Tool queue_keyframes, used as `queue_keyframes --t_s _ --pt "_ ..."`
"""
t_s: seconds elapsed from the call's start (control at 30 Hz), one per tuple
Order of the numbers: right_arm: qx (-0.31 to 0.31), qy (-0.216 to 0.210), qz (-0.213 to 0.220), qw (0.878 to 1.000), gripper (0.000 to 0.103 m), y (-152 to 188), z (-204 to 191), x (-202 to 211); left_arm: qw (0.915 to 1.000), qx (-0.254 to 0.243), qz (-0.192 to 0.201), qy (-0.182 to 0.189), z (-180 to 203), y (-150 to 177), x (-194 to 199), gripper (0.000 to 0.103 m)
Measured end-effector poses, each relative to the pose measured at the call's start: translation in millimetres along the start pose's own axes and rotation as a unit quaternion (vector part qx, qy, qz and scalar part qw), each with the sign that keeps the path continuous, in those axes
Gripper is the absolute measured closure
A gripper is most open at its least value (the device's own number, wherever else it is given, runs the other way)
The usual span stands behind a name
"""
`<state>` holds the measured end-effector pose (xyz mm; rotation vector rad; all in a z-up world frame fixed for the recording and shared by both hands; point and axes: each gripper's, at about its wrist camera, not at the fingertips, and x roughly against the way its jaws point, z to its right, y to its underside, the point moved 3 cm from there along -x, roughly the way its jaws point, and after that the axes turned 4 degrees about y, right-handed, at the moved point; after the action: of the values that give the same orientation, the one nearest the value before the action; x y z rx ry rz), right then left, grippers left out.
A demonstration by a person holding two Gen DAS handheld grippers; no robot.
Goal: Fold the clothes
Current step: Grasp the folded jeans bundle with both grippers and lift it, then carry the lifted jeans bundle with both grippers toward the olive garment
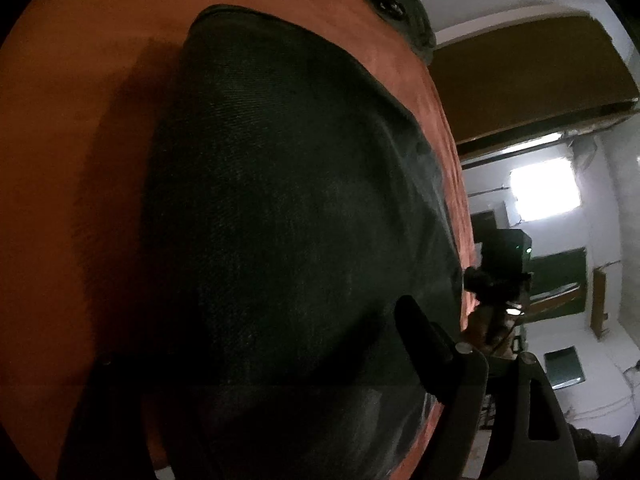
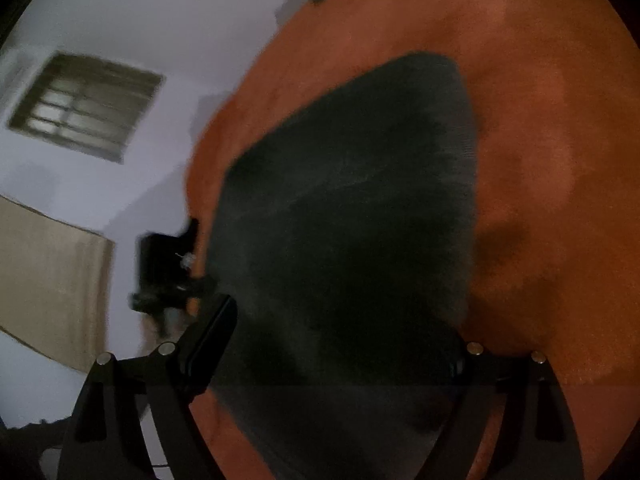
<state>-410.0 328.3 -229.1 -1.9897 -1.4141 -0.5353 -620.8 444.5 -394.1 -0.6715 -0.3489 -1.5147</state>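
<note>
Garment (image 2: 344, 216) lies as a dark, flat panel on our orange cover (image 2: 540, 120), seemingly partly folded; both grippers' jaws straddle it spread, right gripper (image 2: 340, 344) and left gripper (image 1: 256, 344).

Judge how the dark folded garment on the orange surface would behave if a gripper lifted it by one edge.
The dark garment would probably sag and unfold rather than stay flat: its outline is soft and rounded. A visible twill-like weave hints at heavier cloth, so likely weighty for its size. On the fuzzy-looking orange surface it would probably drag and bunch, not slide.
</note>
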Motion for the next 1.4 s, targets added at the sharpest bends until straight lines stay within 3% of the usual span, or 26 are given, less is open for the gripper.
queue_keyframes --t_s 0.07,0.17,0.23,0.3,0.33,0.43,0.5,0.57,0.63,0.7,0.77,0.9,0.97,1.03,1.07,1.13,1.23,1.4 --pt "0.006 0.012 -0.009 1.0 0.017 0 -4 -7 0.9996 -0.007 0.017 -0.021 8 5 1 0.023" --pt "0.002 0.026 -0.012 1.0 0.024 7 -4 0 0.9975 -0.019 0.045 -0.051 20 12 6 0.043" --pt "0.002 0.042 -0.006 0.999 0.038 8 -4 6 0.9959 -0.024 0.07 -0.051 31 17 17 0.064" --pt "0.0 0.052 0.005 0.999 0.051 10 -7 16 0.9949 -0.02 0.09 -0.041 40 20 28 0.074" --pt "-0.001 0.051 0.014 0.999 0.062 11 -9 23 0.9953 -0.012 0.092 -0.028 43 20 31 0.076" --pt "-0.019 0.033 0.027 0.999 0.076 14 -12 38 0.9964 -0.011 0.081 -0.023 54 18 31 0.078" --pt "-0.039 0.02 0.007 0.999 0.078 16 0 34 0.9976 0.0 0.064 -0.026 42 18 31 0.076" --pt "-0.06 0.007 -0.013 0.998 0.073 19 12 29 0.9985 0.03 0.044 -0.011 19 21 32 0.065" --pt "-0.08 -0.005 -0.034 0.996 0.047 21 24 25 0.9967 0.075 0.027 0.015 -4 28 23 0.04" --pt "-0.101 -0.018 -0.054 0.993 0.035 24 36 21 0.9943 0.09 0.028 0.05 -17 33 25 0.04" --pt "-0.108 -0.046 -0.061 0.991 0.035 25 42 19 0.9955 0.066 0.019 0.065 -10 41 23 0.04" --pt "-0.076 -0.063 -0.068 0.993 0.034 25 38 14 0.9988 -0.008 -0.01 0.046 26 51 -1 0.04" --pt "-0.059 -0.071 -0.071 0.993 0.033 24 36 11 0.9984 0.004 -0.006 0.056 25 50 -2 0.043" --pt "-0.061 -0.078 -0.07 0.993 0.035 21 39 8 0.9977 0.02 0.002 0.065 20 51 3 0.063" --pt "-0.058 -0.073 -0.069 0.993 0.037 22 38 9 0.9979 0.017 0.006 0.062 21 53 8 0.066" --pt "-0.047 -0.061 -0.06 0.995 0.05 26 35 18 0.9984 0.003 0.012 0.054 29 58 15 0.075" --pt "-0.037 -0.054 -0.031 0.997 0.07 35 26 37 0.9985 -0.014 0.012 0.051 51 59 20 0.08" --pt "-0.046 -0.061 -0.016 0.997 0.072 43 1 56 0.9978 -0.046 0.014 0.045 87 58 47 0.081"
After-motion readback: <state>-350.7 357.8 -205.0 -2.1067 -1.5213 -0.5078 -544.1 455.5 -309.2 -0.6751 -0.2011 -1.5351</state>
